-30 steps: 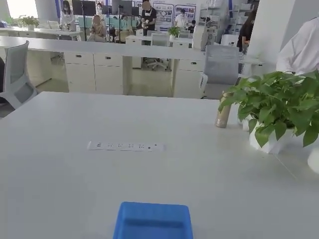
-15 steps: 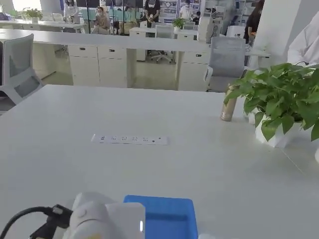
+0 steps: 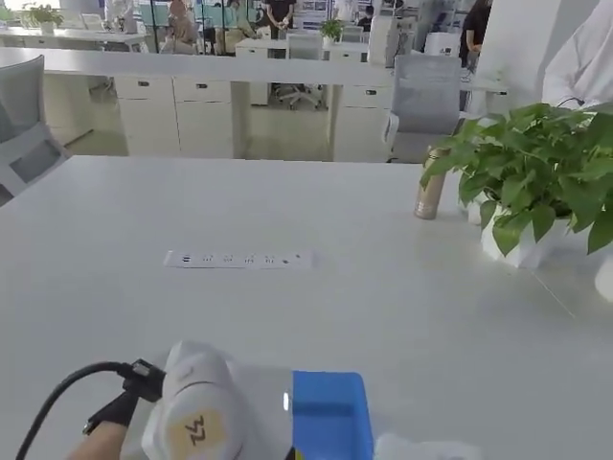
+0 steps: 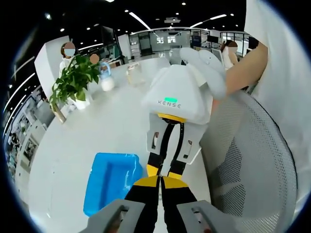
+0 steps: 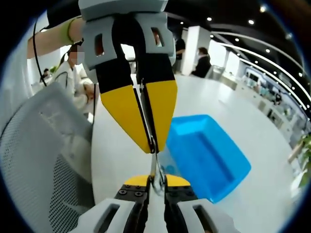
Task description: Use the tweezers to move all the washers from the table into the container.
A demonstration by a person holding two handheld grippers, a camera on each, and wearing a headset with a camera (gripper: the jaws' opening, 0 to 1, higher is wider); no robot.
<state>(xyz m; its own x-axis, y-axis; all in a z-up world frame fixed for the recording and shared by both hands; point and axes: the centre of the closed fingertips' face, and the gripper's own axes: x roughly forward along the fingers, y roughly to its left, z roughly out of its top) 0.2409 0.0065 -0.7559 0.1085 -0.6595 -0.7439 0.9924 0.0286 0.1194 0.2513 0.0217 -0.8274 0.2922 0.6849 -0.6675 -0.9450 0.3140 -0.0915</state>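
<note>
White table [image 3: 402, 297] spreads below the work. Thin metal tweezers [image 5: 153, 165] run between the two grippers. The left gripper [image 5: 151, 143] has its yellow jaws pressed together on one end, and the right gripper [image 5: 155, 187] is nearly closed on the other. The blue container [image 5: 209, 155] sits just beside them, and a potted plant [image 3: 536, 182] stands well apart.

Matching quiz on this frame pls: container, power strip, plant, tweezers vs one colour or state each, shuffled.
1 container
2 power strip
3 plant
4 tweezers

A green, leafy
B clamped in the left gripper
C blue, open-topped
D white, lying flat

Pairs: 1-C, 2-D, 3-A, 4-B
</note>
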